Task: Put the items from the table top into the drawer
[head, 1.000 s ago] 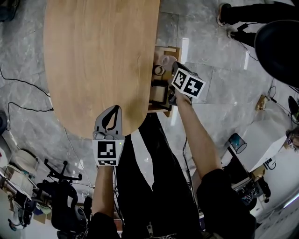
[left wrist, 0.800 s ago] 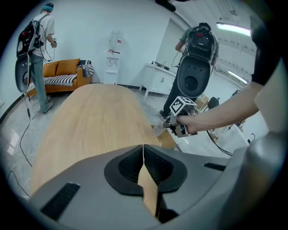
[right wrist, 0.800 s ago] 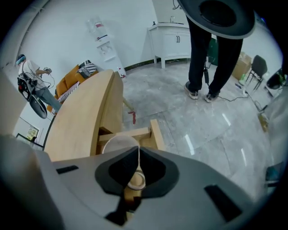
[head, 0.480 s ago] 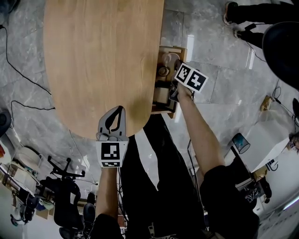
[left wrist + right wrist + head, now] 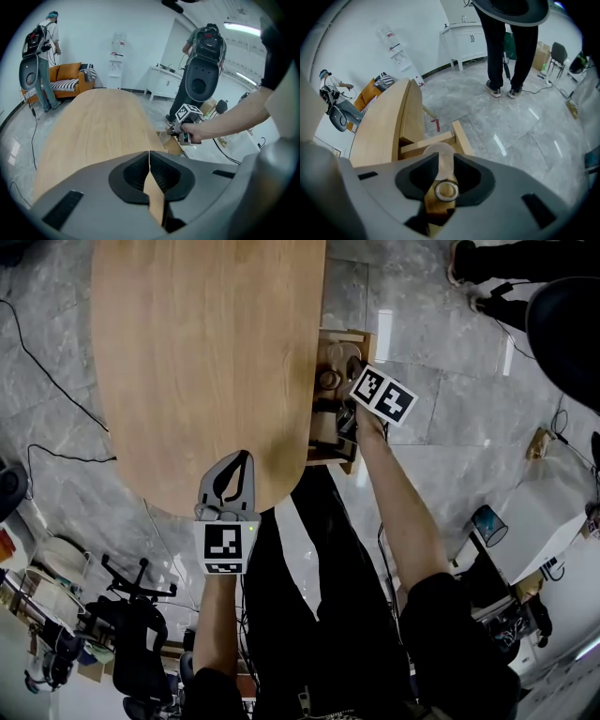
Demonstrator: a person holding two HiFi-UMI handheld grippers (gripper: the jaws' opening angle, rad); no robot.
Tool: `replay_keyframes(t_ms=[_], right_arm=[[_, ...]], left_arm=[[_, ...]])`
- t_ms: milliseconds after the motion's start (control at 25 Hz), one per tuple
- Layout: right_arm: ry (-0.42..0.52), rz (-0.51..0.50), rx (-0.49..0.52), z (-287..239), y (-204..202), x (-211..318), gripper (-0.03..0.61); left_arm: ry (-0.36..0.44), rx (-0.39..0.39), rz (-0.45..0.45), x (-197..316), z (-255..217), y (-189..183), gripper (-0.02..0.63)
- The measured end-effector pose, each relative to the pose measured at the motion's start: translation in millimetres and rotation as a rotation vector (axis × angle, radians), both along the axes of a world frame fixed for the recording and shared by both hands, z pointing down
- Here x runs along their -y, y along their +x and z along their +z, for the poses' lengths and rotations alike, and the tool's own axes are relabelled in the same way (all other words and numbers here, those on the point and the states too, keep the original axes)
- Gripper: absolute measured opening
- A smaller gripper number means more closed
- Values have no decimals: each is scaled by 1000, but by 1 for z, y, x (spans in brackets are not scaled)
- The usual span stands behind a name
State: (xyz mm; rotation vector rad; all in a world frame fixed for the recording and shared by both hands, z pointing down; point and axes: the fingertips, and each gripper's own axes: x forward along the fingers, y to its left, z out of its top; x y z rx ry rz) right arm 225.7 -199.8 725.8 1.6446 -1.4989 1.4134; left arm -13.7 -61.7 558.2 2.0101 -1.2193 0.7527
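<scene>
An open wooden drawer (image 5: 356,337) juts from the right side of the oval wooden table (image 5: 197,352). In it lie a small tape ring (image 5: 327,381) and a pale round item (image 5: 337,358). My right gripper (image 5: 349,414) points steeply down into the drawer. In the right gripper view the gripper (image 5: 440,161) has just been opening. The ring (image 5: 446,190) lies between its jaws on the drawer floor, and the pads stand off it. My left gripper (image 5: 244,457) rests at the table's near edge, shut and empty (image 5: 149,154).
A person in black stands on the grey marble floor past the drawer (image 5: 506,47). An office chair (image 5: 131,652) and cables (image 5: 56,409) are at the left. An orange sofa (image 5: 70,77) and white cabinets (image 5: 164,84) line the far wall.
The right gripper has dipped a little lower into the drawer. The left gripper has stayed at the table's near edge.
</scene>
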Motion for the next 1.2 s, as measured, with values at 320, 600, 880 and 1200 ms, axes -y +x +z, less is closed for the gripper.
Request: replay_keyframes(t_ms=[320, 600, 880, 1200], right_arm=[[55, 60, 75, -50, 5, -28, 30], [118, -39, 184, -92, -28, -61, 9], [116, -294, 184, -154, -90, -111, 8], [232, -405, 239, -284, -134, -126, 8]], left_arm=[[34, -21, 8, -6, -22, 6, 15], [55, -23, -6, -8, -34, 7, 15], [60, -1, -76, -6, -66, -5, 15], [128, -29, -110, 2, -164, -20, 15]])
